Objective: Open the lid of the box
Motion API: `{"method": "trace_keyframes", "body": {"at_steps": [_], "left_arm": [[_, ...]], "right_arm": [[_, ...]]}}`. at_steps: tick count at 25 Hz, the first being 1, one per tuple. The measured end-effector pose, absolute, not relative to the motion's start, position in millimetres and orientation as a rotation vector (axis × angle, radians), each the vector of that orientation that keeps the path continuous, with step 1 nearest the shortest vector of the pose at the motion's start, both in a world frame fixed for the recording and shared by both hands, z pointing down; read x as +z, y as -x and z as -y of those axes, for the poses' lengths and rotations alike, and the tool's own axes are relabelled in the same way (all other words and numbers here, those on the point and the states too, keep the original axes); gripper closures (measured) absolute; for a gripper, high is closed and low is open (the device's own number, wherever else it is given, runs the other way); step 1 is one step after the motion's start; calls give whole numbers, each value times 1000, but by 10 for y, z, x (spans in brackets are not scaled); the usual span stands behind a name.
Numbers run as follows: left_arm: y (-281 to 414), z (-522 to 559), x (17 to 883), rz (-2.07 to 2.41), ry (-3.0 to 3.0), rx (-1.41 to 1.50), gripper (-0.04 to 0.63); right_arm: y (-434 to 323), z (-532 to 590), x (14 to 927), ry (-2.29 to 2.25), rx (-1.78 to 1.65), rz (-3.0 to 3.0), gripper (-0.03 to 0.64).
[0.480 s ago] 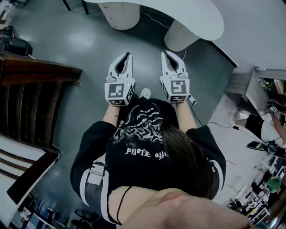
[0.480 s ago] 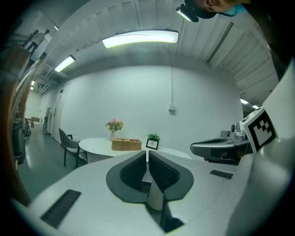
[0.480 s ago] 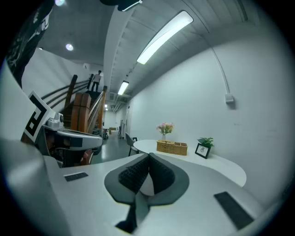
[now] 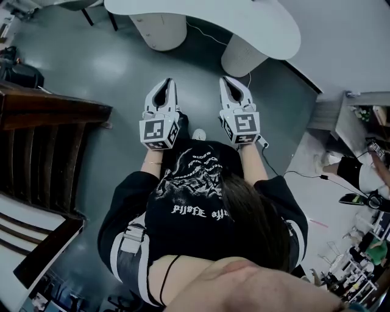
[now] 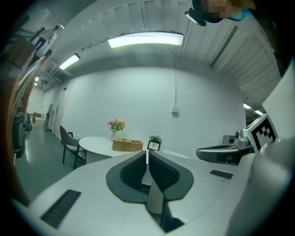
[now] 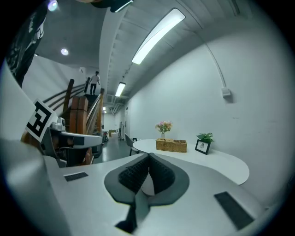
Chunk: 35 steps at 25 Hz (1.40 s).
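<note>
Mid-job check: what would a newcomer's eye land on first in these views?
The white left gripper and white right gripper, each with a marker cube, are held side by side, fingers shut and empty, pointing toward the white rounded table. On it the tan woven box stands beside a vase of pink flowers.

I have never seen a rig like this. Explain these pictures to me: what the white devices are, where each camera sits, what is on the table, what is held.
No robot: a person holds a two-jaw gripper in each hand. The head view looks down from the person's head at the left gripper and right gripper, each carrying a marker cube. The other two pictures come from cameras riding on each gripper, looking along its jaws. Both pairs of jaws are closed with nothing between them. Ahead stands a white table; on it are a wicker box, a vase of flowers, a potted plant and a framed picture. The box is not yet touched.
</note>
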<state>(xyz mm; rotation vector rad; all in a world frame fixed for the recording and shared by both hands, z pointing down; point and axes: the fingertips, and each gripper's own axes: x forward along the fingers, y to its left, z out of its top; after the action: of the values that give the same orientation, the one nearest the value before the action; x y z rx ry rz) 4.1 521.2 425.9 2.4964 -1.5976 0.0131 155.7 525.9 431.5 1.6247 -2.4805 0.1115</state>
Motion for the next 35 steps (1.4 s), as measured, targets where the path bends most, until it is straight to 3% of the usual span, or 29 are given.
{"method": "trace_keyframes", "body": {"at_steps": [35], "left_arm": [[676, -2142, 4299, 1335, -2638, 118, 561]], "right_arm": [[-537, -2426, 4333, -1641, 142, 2347, 591]]}}
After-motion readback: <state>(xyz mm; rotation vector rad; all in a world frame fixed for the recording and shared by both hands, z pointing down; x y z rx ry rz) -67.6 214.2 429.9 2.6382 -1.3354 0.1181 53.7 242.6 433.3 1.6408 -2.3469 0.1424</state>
